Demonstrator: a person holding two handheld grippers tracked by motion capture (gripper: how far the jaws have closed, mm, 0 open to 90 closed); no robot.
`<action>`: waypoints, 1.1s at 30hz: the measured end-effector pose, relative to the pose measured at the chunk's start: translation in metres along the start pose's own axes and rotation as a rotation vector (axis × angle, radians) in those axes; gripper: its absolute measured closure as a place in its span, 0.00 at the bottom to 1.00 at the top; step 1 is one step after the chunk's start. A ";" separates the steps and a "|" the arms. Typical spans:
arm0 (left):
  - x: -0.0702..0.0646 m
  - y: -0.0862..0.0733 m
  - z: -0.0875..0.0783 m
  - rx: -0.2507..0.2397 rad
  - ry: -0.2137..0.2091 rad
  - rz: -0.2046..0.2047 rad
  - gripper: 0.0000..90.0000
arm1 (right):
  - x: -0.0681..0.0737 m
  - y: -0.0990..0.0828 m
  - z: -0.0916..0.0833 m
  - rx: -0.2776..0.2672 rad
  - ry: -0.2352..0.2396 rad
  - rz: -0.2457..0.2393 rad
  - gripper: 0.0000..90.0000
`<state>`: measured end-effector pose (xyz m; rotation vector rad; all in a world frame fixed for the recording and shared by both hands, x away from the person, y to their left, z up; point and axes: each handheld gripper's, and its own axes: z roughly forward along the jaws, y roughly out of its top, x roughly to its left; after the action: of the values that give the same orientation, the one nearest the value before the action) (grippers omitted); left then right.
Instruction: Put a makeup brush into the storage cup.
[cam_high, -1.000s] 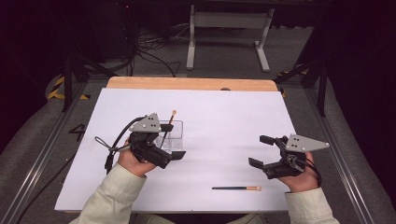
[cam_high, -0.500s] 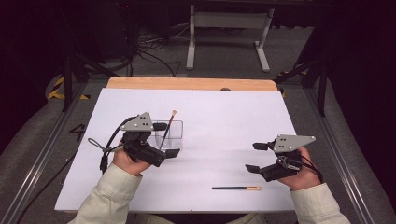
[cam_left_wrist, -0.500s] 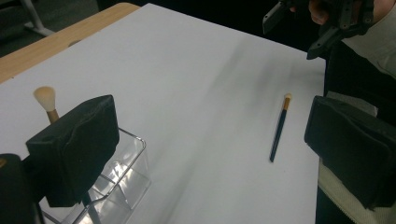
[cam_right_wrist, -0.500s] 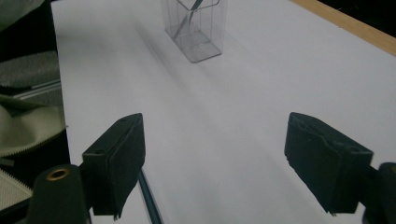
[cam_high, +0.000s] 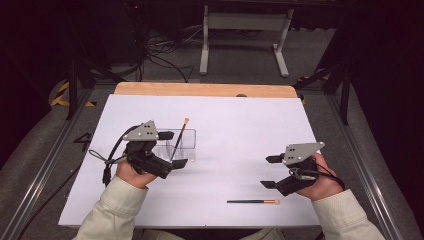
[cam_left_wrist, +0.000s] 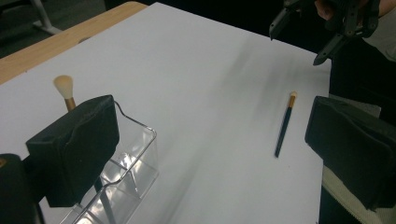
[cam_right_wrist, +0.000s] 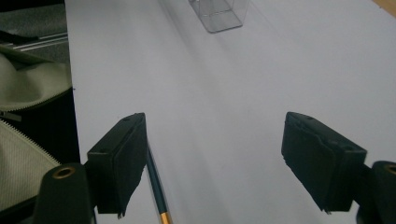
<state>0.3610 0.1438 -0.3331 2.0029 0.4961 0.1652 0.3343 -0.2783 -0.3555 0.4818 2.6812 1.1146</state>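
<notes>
Tongs left (cam_high: 176, 149) spread (beside clear organizer (cam_high: 181, 146)) | tongs right (cam_high: 270, 171) spread, above brush (cam_high: 252, 202)

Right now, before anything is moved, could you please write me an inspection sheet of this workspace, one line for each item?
Surface: white sheet covering the table, with a bare wooden strip at the far edge.
Job's things: clear plastic organiser box with a makeup brush with a pale bristle tip leaning in it; dark-handled brush with a gold ferrule lying flat near the front edge.
Clutter: nothing seen.
Grippers: left tool open beside the box; right tool open above the sheet, beyond the flat brush.
Cables: black cable trailing from the left tool; loose floor cables behind the table.
Surroundings: grey metal stand, dark floor.
</notes>
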 end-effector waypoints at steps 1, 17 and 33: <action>0.000 -0.001 -0.001 -0.001 0.005 -0.003 0.04 | 0.000 0.001 0.001 0.013 0.004 -0.009 0.26; 0.004 -0.007 -0.014 -0.024 0.030 -0.014 0.04 | -0.002 0.015 0.014 0.139 0.056 -0.067 0.22; 0.006 -0.007 -0.015 -0.040 0.035 -0.019 0.04 | 0.003 0.013 0.031 0.262 0.091 -0.106 0.28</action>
<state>0.3594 0.1614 -0.3331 1.9580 0.5304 0.1974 0.3441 -0.2485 -0.3676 0.3312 2.9097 0.7791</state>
